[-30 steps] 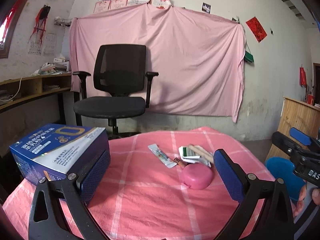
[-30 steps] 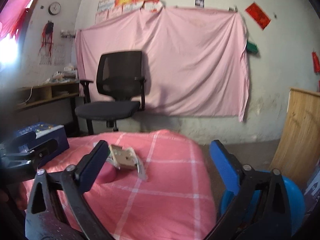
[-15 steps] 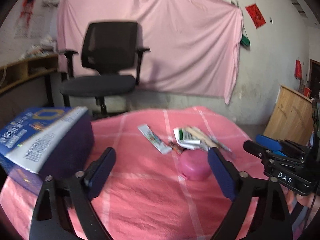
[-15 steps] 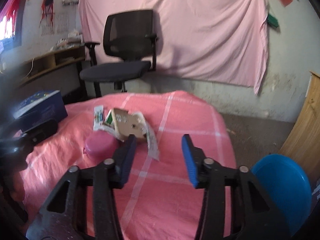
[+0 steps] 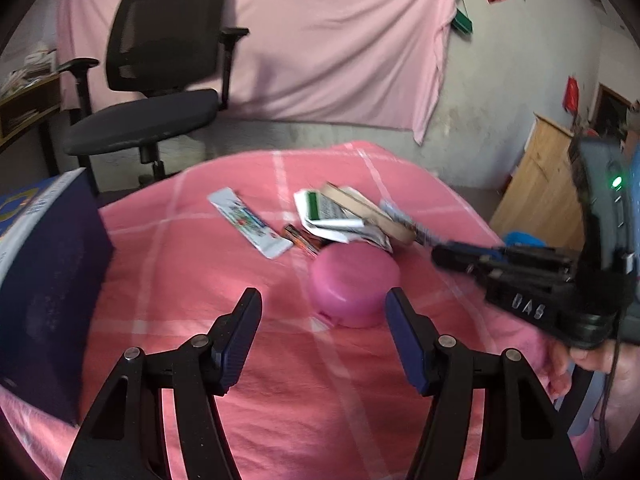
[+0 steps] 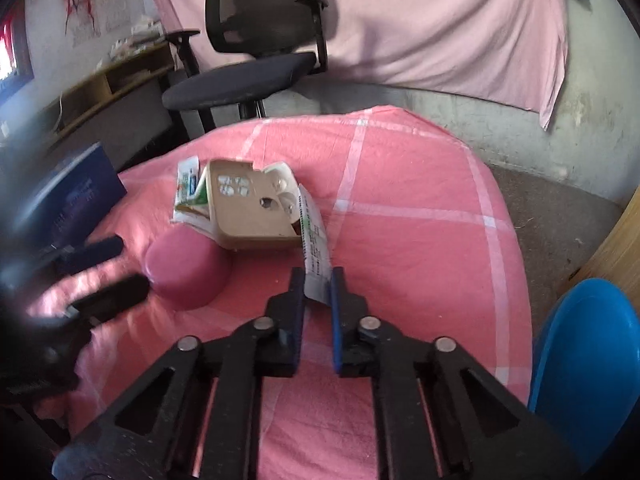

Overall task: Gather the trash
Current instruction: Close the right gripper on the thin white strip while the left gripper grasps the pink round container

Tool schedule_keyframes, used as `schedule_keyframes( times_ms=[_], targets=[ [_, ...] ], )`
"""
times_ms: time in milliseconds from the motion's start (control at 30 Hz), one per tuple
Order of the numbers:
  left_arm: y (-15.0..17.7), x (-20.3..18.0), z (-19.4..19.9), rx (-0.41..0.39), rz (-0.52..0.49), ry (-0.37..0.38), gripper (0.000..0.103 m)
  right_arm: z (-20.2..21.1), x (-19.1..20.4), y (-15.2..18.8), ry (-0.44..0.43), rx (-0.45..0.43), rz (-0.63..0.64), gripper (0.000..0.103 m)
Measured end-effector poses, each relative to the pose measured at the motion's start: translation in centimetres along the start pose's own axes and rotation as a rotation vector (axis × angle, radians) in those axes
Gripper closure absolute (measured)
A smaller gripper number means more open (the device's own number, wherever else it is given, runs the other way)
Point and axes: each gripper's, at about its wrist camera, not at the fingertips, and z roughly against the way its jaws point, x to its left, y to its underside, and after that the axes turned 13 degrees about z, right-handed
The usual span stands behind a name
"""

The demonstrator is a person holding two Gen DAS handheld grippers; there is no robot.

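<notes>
On the pink checked cloth of the desk (image 6: 420, 184), a printed paper wrapper (image 6: 314, 236) lies beside a brown cardboard tray (image 6: 248, 208), and its near end is clamped between the jaws of the right gripper (image 6: 318, 284), which points down at a slant. To the left, the left gripper (image 5: 324, 312) also tilts downward; its jaws are closing, still apart, with the pink round case (image 5: 354, 284) just ahead of them and not touched. A white sachet (image 5: 250, 222) lies further back. A blue box (image 5: 44, 280) stands at the left edge, and a blue bin (image 6: 588, 364) is beside the desk on the right.
</notes>
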Motion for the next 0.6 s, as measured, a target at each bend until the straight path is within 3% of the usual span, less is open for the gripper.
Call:
schedule_keyframes(
  times_ms=[233, 400, 433, 600],
  targets=[
    [0.1, -1.4, -2.1, 0.061, -0.048, -0.019, 0.045, 1.6, -1.0, 0.9, 0.011, -0.037, -0.04, 0.089],
    [0.1, -2.6, -3.2, 0.061, -0.075, -0.07, 0.045, 2.7, -1.5, 1.5, 0.018, -0.056, -0.052, 0.089],
    [0.3, -2.7, -3.2, 0.056, -0.074, -0.069, 0.051, 2.9, -1.8, 1.7, 0.015, -0.063, -0.06, 0.089],
    [0.6, -3.1, -2.9, 0.048, -0.066, -0.06, 0.051, 3.9, -2.2, 2.3, 0.007, -0.089, -0.082, 0.089]
  ],
)
